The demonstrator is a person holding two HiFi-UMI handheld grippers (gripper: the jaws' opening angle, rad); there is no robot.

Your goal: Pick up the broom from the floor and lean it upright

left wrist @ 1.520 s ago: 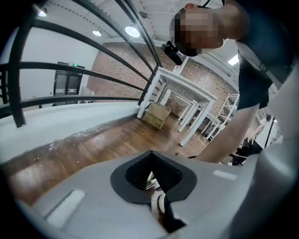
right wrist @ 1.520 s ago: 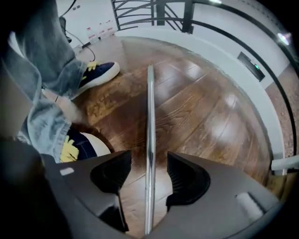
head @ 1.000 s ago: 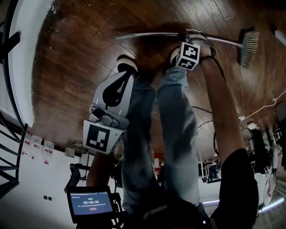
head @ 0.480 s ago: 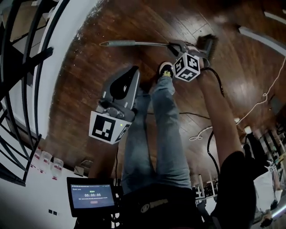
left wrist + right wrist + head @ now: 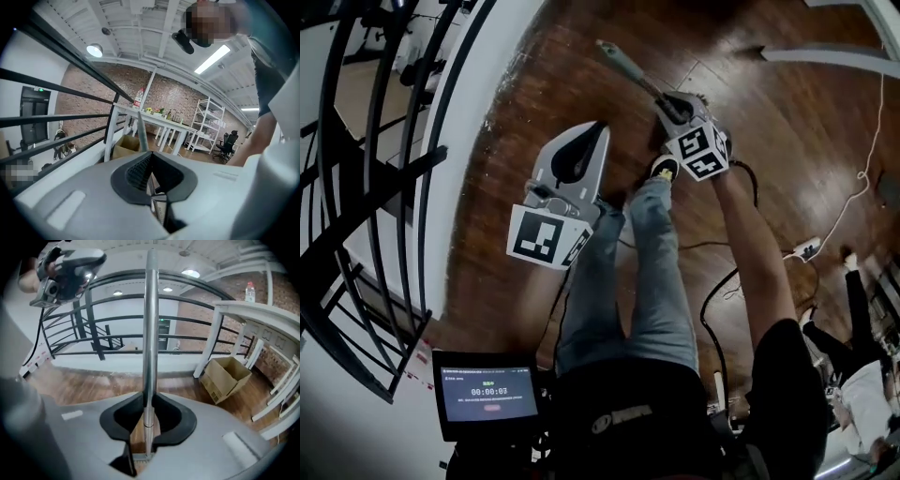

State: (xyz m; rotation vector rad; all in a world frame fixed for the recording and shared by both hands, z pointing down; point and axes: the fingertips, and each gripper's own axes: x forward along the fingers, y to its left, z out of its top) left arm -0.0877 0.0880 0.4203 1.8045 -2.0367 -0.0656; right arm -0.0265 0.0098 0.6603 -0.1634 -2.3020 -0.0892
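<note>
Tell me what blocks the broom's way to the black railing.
Nothing visible does. The right gripper is shut on the silver metal broom handle, and only bare wooden floor lies between it and the black railing. The brown cardboard box stands off to the right.

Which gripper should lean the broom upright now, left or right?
Right. The right gripper is clamped on the broom handle; the left gripper is shut, empty and apart from it.

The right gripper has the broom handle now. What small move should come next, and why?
Probably carry the right gripper toward the black railing without loosening the grip. Its jaws are clamped on the broom handle, the railing stands ahead of it, and the broom leans on nothing yet. The left gripper is shut and empty.
</note>
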